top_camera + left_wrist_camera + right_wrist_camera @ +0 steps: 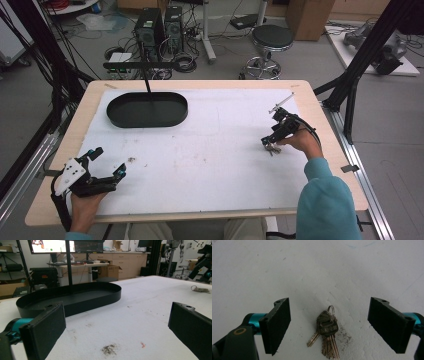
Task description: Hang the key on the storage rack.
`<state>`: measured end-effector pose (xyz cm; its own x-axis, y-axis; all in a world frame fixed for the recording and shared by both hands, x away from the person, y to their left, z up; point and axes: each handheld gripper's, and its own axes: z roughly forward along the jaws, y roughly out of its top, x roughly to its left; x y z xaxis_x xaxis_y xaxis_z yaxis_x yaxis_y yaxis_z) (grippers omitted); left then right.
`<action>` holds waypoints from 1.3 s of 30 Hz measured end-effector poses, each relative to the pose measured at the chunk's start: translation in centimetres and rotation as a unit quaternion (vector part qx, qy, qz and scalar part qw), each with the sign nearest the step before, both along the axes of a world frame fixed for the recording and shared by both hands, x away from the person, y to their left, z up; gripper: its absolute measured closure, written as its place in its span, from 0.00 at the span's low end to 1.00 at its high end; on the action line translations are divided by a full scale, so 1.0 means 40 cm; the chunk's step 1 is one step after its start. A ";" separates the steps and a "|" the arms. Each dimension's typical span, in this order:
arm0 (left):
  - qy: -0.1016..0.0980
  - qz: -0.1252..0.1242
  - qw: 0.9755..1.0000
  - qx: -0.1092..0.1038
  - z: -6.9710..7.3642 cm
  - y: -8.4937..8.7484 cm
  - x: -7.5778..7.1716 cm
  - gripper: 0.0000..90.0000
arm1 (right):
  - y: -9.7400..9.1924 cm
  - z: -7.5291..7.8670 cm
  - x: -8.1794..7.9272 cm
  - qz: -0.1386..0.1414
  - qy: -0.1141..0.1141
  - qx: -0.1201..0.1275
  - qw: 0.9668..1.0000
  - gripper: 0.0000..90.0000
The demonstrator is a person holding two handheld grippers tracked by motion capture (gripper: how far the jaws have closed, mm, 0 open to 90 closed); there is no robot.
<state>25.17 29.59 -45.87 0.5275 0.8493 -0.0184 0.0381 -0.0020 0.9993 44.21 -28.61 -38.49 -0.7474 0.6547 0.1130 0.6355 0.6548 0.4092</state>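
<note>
1. Lab floor with computer towers and a stool lies behind the tabletop [320, 130], a wooden board under a white cover; landmark for all places below: the bunch of keys [326, 332].
2. Right gripper [271, 143]: directly over the keys, jaws apart, one on each side of the bunch, pads not touching it.
3. Keys lie flat on the white cover, ring away from the right gripper's camera, blades toward it; a dark speckled smudge [343, 336] sits just beside them.
4. Left gripper [107, 162]: well apart from the keys, at the opposite near corner of the tabletop, jaws wide apart, nothing between them.
5. Black oval tray [147, 109]: far from the keys, toward the far left of the tabletop.
</note>
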 end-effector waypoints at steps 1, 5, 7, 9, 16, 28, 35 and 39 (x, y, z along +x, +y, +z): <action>0.000 0.000 1.000 0.000 0.000 0.000 0.000 0.02 | 0.000 0.000 0.000 0.000 0.000 0.000 1.000 0.23; 0.000 0.000 1.000 0.000 0.000 0.000 0.000 0.02 | 0.002 -0.009 0.005 -0.005 0.011 -0.018 1.000 0.35; 0.001 0.000 1.000 0.000 0.000 0.001 0.000 0.02 | 0.002 -0.009 0.008 -0.008 0.020 -0.022 1.000 0.43; 0.001 0.000 1.000 0.000 0.000 0.001 0.000 0.02 | 0.001 -0.011 0.010 -0.011 0.023 -0.021 0.999 0.48; 0.001 0.001 1.000 0.000 0.000 0.000 0.000 0.02 | -0.005 -0.016 0.017 -0.018 0.042 -0.024 0.999 0.65; 0.001 0.000 1.000 0.000 0.000 0.000 0.000 0.02 | -0.001 -0.023 0.022 -0.014 0.044 -0.042 0.998 0.78; 0.000 -0.001 1.000 -0.001 0.000 0.000 0.000 0.02 | 0.009 -0.030 0.024 -0.013 0.046 -0.050 0.998 0.85; 0.000 -0.001 1.000 0.000 0.000 0.001 0.000 0.02 | 0.014 -0.031 0.025 -0.002 0.043 -0.057 0.997 0.88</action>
<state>25.19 29.61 -45.87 0.5300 0.8478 -0.0190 0.0378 -0.0013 0.9993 45.20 -28.06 -39.71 -0.7352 0.6702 0.1012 0.6680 0.6912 0.2755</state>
